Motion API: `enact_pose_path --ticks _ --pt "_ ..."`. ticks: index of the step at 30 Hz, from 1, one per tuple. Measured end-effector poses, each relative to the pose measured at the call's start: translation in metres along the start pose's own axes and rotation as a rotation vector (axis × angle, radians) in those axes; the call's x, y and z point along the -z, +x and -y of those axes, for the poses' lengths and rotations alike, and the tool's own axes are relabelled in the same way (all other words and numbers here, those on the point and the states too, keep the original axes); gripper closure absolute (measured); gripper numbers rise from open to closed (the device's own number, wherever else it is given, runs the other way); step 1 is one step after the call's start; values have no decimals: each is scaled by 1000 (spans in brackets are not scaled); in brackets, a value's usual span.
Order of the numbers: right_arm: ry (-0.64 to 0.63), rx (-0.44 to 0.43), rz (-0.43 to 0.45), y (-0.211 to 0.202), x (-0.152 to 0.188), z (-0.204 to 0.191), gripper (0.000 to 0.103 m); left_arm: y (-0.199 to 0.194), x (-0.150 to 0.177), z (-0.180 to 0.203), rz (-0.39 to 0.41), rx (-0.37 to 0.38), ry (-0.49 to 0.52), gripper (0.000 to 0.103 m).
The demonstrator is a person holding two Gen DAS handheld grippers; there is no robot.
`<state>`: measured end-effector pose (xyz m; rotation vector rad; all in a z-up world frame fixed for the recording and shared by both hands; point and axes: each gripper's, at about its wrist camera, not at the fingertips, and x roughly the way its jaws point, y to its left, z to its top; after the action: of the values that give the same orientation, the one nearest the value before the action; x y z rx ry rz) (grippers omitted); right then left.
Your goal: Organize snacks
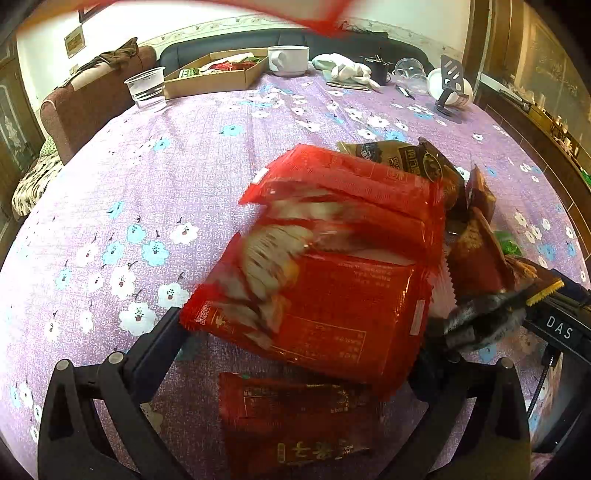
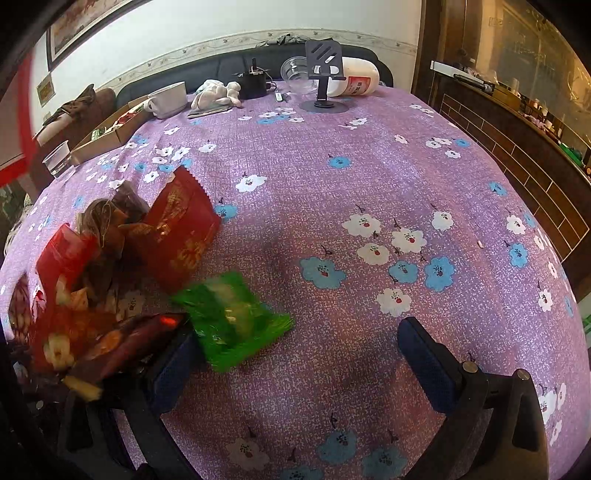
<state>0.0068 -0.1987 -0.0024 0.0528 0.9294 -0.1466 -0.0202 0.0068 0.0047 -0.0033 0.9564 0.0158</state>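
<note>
Warm indoor light, motion-blurred, fisheye-warped edges

A floral purple tablecloth (image 2: 369,166) carries snack packets (image 1: 332,258), a cardboard box (image 1: 218,75) and a cup (image 1: 146,88).

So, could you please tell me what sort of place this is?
Most likely a home living or dining room: a table under a flowered cloth, a dark sofa behind it, and a framed picture on the wall.

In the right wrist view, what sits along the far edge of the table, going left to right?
Clear plastic cup → cardboard box → white mug → white cloth → black container → clear cup on its side → black phone stand → white bottle on its side.
</note>
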Motion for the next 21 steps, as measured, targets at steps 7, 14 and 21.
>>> enact_pose_path --ticks 7,14,21 --pt "-9 -6 0 0 0 0 0 0 2 0 1 -1 0 0" --pt "-17 -10 -4 0 -1 0 0 2 1 2 1 -1 1 0" --pt "-18 -10 -4 0 -1 0 0 1 2 2 6 -1 1 0"
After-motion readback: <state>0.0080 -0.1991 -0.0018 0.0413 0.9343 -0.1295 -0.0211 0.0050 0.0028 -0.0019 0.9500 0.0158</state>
